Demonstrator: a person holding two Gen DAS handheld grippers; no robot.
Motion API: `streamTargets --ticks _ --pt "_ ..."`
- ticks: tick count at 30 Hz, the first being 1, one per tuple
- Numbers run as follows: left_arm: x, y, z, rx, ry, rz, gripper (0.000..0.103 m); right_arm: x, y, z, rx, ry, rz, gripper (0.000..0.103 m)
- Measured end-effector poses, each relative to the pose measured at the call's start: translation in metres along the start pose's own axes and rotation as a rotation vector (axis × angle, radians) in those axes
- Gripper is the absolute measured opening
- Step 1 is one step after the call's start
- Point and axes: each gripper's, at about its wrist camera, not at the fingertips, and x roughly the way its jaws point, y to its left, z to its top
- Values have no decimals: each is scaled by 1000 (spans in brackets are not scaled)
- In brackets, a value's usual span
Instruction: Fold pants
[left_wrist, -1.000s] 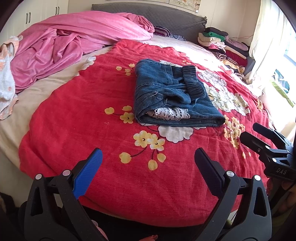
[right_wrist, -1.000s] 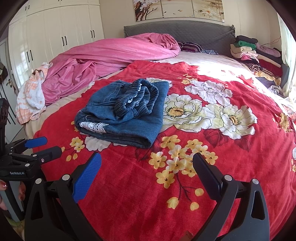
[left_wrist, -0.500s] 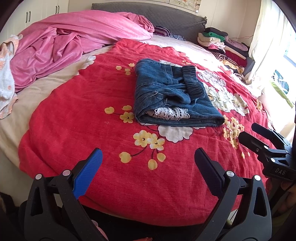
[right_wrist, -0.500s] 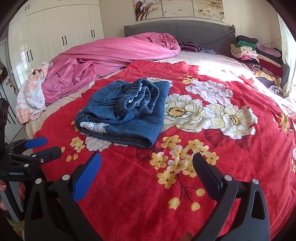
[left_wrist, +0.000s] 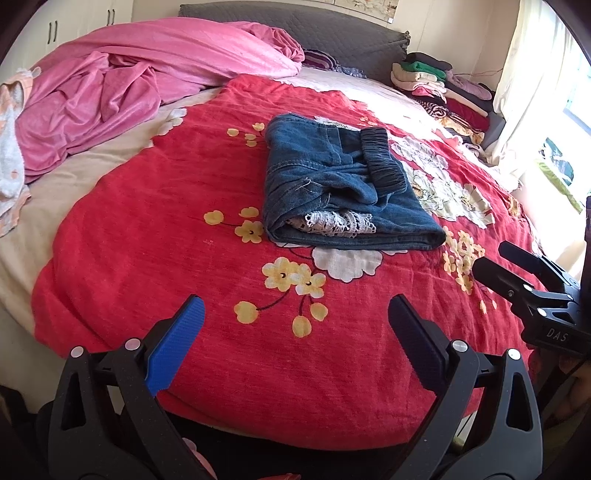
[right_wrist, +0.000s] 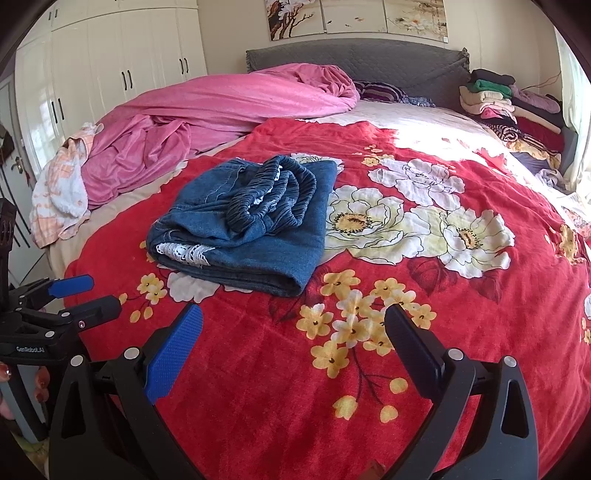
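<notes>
While both tools hover above the near edge of the bed, the left black two-finger gripper with one blue pad (left_wrist: 293, 314) has its jaws spread wide with nothing between them, and the right black two-finger gripper of the same make (right_wrist: 293, 325) is likewise released and empty; each appears at the margin of the other's view, the right one at the left camera's right edge (left_wrist: 524, 280), the left one at the right camera's left edge (right_wrist: 70, 295). Item, task: folded blue denim pants with a gathered elastic waistband and white lace trim (left_wrist: 340, 184), lying as a compact rectangular bundle flat on the bedspread, waistband on top, lace showing at the near folded edge, well apart from both grippers (right_wrist: 247, 225). Item: red plush bedspread printed with yellow and white flowers (left_wrist: 147, 229), covering the bed's near part. Item: crumpled pink velvet blanket (left_wrist: 122, 85), heaped at far left. Item: grey quilted headboard (right_wrist: 388, 62). Item: stack of folded mixed-colour clothes (right_wrist: 502, 99), far right by the headboard. Item: white wardrobe doors with dark handles (right_wrist: 122, 62), on the left wall. Item: orange-and-white towel (right_wrist: 59, 192), at the bed's left edge.
</notes>
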Motion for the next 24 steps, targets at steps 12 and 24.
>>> streamTargets --ticks 12,24 --pt "11 18 16 -25 13 93 93 17 -37 2 65 41 -44 98" --pt "73 204 126 -276 85 369 93 13 -232 41 265 33 -351 98"
